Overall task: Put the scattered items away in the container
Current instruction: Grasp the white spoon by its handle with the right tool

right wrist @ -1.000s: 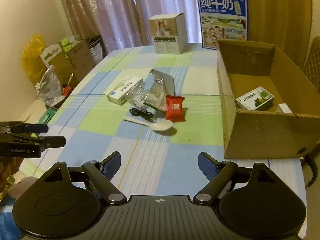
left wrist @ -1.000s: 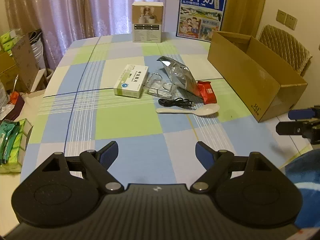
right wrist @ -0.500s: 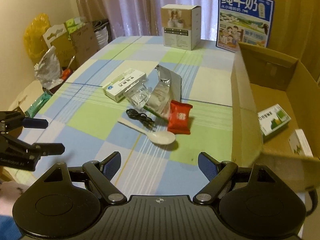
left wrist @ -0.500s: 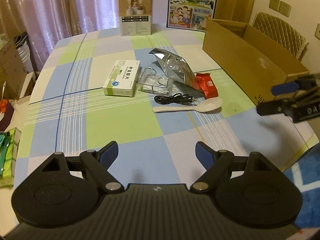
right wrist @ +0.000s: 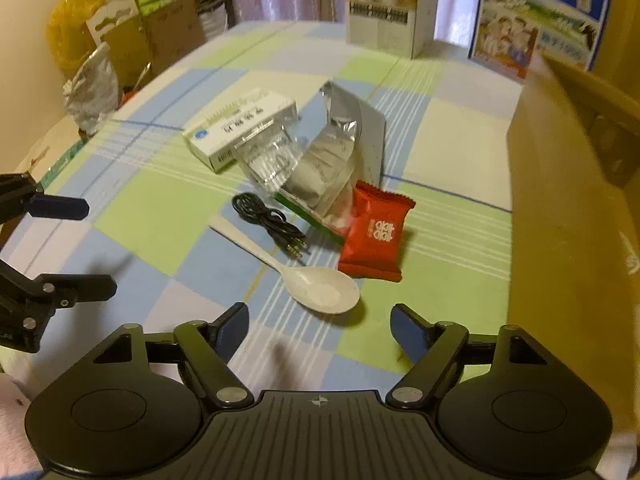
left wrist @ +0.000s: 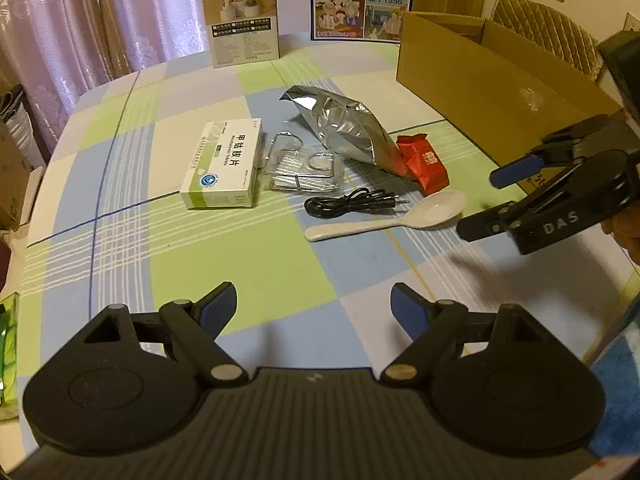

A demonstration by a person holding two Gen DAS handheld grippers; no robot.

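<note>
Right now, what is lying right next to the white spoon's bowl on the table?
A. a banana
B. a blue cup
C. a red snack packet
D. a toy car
C: the red snack packet lies just beyond the bowl of the white spoon on the checked tablecloth.

We read "DAS" on the right gripper [left wrist: 480, 204], "甲钴胺片" on the white medicine box [left wrist: 222, 170], "1958" on the blue milk poster [left wrist: 360, 0], the rest too blurred for us.
</note>
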